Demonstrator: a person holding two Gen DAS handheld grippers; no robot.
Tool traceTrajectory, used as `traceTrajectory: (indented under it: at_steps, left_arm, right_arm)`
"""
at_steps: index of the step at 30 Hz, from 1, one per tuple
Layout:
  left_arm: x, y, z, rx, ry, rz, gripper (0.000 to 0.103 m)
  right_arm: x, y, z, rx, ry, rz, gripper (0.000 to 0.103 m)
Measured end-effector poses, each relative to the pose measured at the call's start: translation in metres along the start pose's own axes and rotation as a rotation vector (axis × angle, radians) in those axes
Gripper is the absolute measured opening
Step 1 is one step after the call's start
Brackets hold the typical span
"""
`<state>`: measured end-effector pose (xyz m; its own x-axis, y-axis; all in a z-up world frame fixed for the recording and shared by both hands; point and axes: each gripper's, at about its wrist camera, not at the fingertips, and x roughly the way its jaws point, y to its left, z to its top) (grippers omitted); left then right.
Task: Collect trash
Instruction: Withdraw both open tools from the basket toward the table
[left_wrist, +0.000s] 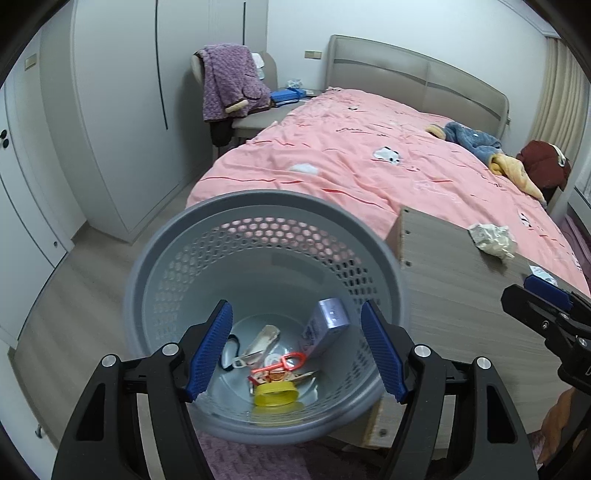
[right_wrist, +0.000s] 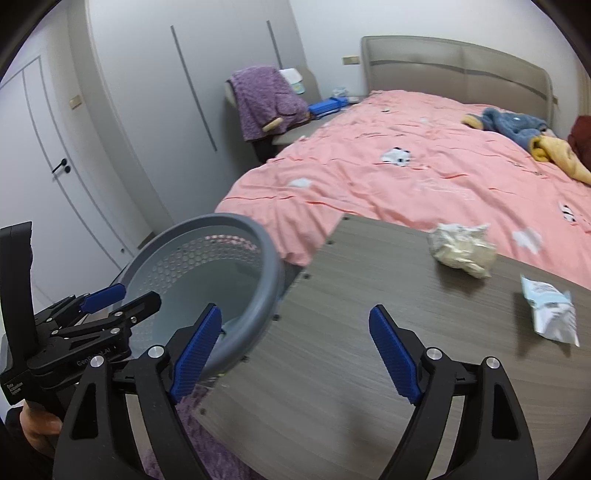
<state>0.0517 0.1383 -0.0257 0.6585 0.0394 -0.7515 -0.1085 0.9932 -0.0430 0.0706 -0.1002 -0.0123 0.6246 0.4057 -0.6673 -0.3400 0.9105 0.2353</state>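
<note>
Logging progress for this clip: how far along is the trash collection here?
Partly done. The gray bin already holds a yellow lid, a small box and wrappers. Nothing is in hand: the left gripper and right gripper are open and empty. A crumpled paper wad and a white packet remain on the table.

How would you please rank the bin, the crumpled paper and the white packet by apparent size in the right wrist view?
1. Bin, clearly largest.
2. Crumpled paper.
3. White packet.
The paper and packet look about alike, and the packet lies nearer the camera, so their order is unsure.
</note>
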Motion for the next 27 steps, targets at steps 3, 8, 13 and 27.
traceTrajectory:
  at_steps: [3,8,13,27]
  left_arm:
    - [0.0,-0.017,0.001,0.022,0.0,-0.023,0.069]
    - [0.001,-0.05,0.0,0.067,0.004,-0.061,0.069]
    - [0.001,-0.079,0.003,0.109,0.002,-0.086,0.069]
    - [0.01,-0.136,0.009,0.191,0.021,-0.118,0.069]
  right_arm:
    - [-0.012,-0.023,-0.005,0.034,-0.014,-0.048,0.084]
    - [-0.033,-0.067,-0.015,0.099,-0.029,-0.125,0.085]
    - [-0.051,-0.112,-0.023,0.158,-0.049,-0.219,0.085]
    - [-0.046,-0.201,-0.013,0.252,-0.038,-0.419,0.085]
